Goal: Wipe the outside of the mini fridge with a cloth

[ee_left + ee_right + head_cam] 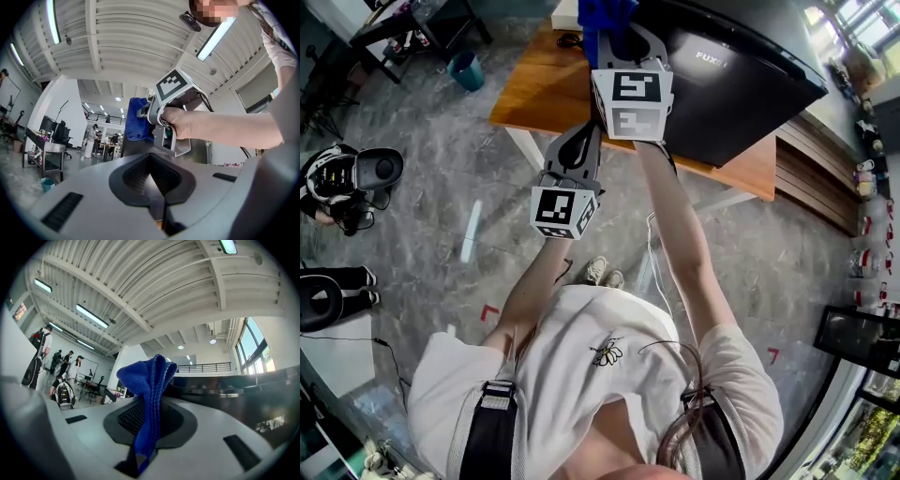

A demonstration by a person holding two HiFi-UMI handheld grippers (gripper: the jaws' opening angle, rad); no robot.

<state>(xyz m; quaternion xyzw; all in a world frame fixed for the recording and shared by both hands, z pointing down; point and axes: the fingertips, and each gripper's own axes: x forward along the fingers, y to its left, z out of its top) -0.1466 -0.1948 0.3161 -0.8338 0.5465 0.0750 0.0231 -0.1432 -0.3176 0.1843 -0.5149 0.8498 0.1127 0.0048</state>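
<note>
Head view: the right gripper [614,33] is up at the left edge of the mini fridge [741,84] with the blue cloth [602,14] bunched at its tip. I can't tell if it's touching, and the left gripper [589,131] hangs just short of the fridge, over the wooden table [534,94] it sits on. Left gripper view: jaws pressed together, nothing in them, with the cloth against the fridge's dark side. Right gripper view: jaws clamped on the cloth, fridge off to the right.
</note>
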